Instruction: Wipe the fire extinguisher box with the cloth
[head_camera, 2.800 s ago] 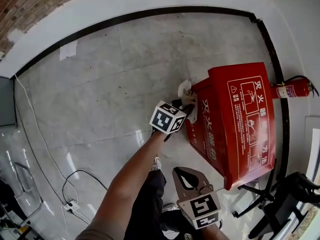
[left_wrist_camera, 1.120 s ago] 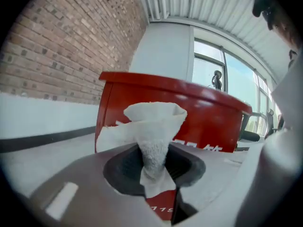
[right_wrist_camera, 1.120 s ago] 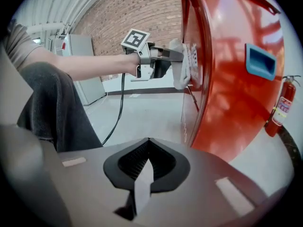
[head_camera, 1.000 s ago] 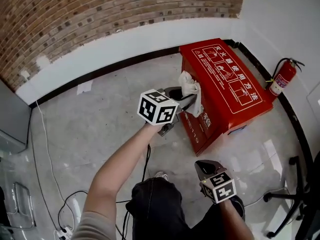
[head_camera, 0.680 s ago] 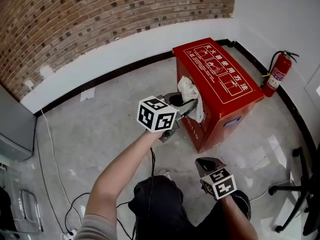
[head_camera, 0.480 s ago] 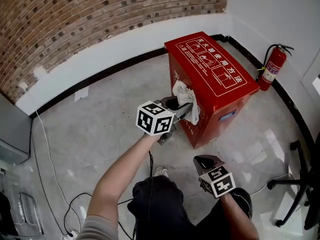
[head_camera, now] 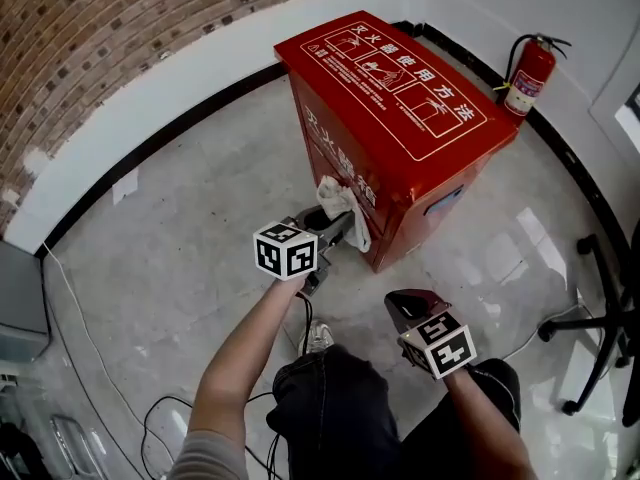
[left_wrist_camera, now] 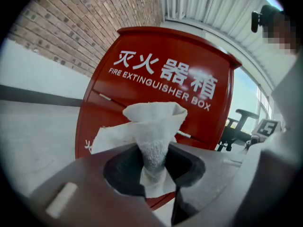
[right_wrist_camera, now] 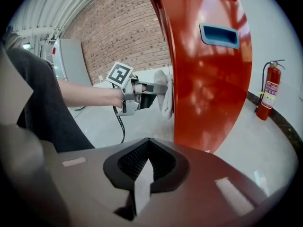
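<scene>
A red fire extinguisher box (head_camera: pixel 400 108) stands upright on the floor, with white lettering on its lid and its front face (left_wrist_camera: pixel 161 79). My left gripper (head_camera: pixel 335 223) is shut on a white cloth (head_camera: pixel 340 203), which it holds against the lower front face near the corner. In the left gripper view the cloth (left_wrist_camera: pixel 154 131) bunches up between the jaws just before the box. My right gripper (head_camera: pixel 412 308) is shut and holds nothing, low and near my legs. The right gripper view shows the box's side (right_wrist_camera: pixel 208 70) and the left gripper (right_wrist_camera: pixel 161 91) at the cloth (right_wrist_camera: pixel 166 98).
A red fire extinguisher (head_camera: pixel 530 68) stands by the white wall right of the box. A brick wall (head_camera: pixel 100 28) runs behind. An office chair (head_camera: pixel 610 298) stands at the right. Cables (head_camera: pixel 150 438) lie on the glossy tiled floor at lower left.
The view has swung round until the box stands upright ahead of me. My left gripper with the cloth has slid down from near the box's top to its lower front. The right gripper stays low.
</scene>
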`<state>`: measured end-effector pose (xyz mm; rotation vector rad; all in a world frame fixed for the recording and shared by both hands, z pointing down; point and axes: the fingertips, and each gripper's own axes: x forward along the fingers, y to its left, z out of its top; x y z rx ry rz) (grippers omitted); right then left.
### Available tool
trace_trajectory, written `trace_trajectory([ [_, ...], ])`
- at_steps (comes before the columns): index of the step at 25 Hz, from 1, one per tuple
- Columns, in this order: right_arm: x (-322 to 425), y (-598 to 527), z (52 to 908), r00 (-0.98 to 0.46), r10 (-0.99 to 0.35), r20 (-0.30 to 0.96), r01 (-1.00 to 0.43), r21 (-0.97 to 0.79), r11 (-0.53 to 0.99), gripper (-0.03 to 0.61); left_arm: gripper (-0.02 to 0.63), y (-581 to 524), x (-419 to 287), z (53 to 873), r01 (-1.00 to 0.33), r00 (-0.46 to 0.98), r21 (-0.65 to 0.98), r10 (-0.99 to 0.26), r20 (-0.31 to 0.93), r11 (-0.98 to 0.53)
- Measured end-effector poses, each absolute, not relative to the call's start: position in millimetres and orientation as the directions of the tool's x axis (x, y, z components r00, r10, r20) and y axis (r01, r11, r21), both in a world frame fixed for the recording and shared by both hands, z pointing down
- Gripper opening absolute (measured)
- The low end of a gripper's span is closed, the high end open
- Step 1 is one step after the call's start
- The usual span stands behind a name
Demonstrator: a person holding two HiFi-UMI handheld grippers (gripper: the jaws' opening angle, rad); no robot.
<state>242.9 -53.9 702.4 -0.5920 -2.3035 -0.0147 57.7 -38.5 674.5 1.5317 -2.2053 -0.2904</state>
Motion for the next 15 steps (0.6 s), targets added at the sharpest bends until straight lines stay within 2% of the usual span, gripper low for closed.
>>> trace_trajectory([
  [7, 238.7, -66.9, 726.7, -0.592, 0.382, 0.710, 0.375, -0.177, 0.910, 0.025, 0.111, -37.7, 52.1, 743.9, -0.790, -0.289, 0.461, -0.908, 0.304, 0.405],
  [15, 230.6, -61.7, 741.9, -0.588, 0.386, 0.711, 0.329, -0.225, 0.917, 0.025, 0.110, -40.9, 67.8, 848.6, -0.771, -0.235, 0.399, -0.804, 0.545, 0.496],
])
